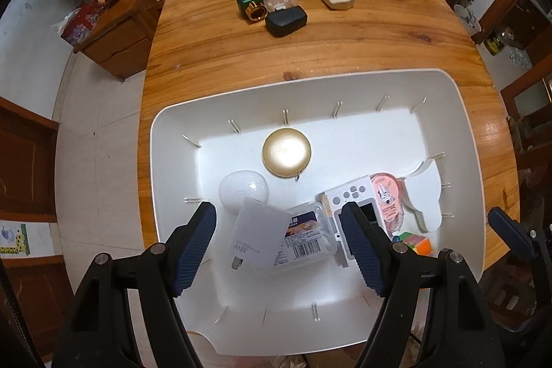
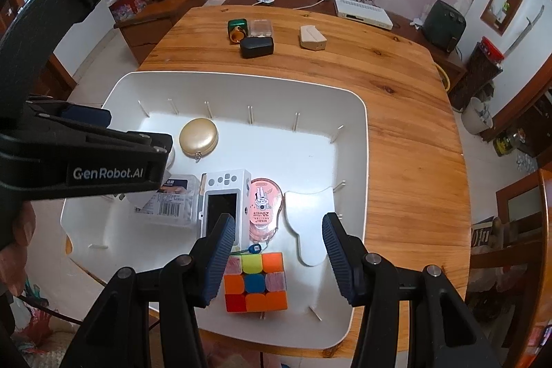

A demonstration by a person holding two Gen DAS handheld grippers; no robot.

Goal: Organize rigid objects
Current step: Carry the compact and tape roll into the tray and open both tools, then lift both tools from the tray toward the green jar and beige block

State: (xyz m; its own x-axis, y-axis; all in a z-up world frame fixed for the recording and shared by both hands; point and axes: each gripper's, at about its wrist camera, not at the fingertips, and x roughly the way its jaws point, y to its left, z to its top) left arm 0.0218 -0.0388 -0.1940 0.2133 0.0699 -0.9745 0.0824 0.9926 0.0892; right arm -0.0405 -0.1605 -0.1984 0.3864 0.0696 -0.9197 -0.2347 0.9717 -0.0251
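One big white plastic tub [image 2: 358, 140] sits on the one wooden worktop [image 2: 407, 99]. Eight things lie inside the tub:

- one round gold tape measure [image 2: 198, 137]
- one white egg-shaped case [image 1: 243, 192]
- one white square charger [image 1: 257, 231]
- one clear plastic box with a barcode [image 1: 307, 238]
- one white game gadget with a dark screen [image 2: 224, 199]
- one pink round tape roll [image 2: 264, 207]
- one flat white plastic divider [image 2: 310, 223]
- one bright colour cube [image 2: 255, 281]

Four things sit in the upper middle of the frame:

- one green and gold bottle [image 2: 237, 29]
- one small clear box [image 2: 261, 27]
- one black case [image 2: 257, 46]
- one cream block [image 2: 312, 38]

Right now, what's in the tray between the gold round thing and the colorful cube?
The white handheld game console lies between the gold round case and the cube, seen from the right wrist.
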